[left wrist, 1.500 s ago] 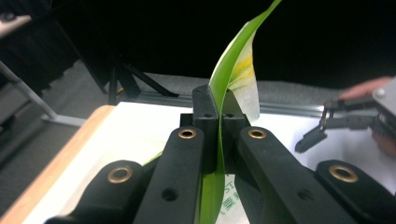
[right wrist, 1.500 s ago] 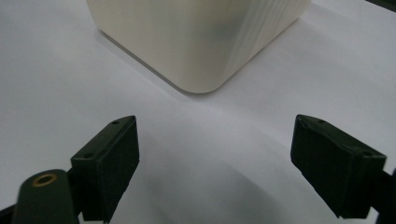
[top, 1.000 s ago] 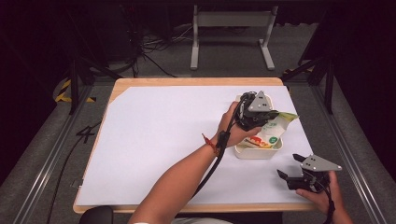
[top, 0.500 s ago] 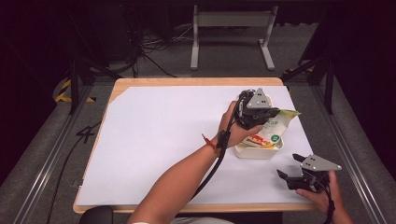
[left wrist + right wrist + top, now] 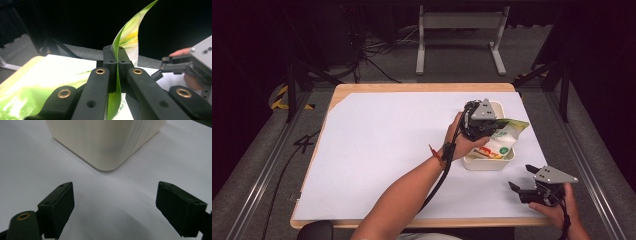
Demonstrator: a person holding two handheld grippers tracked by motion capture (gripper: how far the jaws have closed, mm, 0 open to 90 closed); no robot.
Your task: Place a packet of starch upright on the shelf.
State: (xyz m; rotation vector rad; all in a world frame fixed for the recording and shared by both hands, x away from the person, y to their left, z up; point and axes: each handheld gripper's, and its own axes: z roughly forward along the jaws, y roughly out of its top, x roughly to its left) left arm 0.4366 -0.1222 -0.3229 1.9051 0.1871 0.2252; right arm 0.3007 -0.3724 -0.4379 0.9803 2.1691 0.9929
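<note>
Fingers (image 5: 110,62) of the left gripper (image 5: 482,131) are pinched tight on a green bag (image 5: 504,137) over the white tub (image 5: 490,163). Right gripper (image 5: 532,186) is held wide open, with nothing in it, near the tub.

Black jaws with brass rivets, grey three-cornered plates, black cables, red wristband (image 5: 432,150).
</note>
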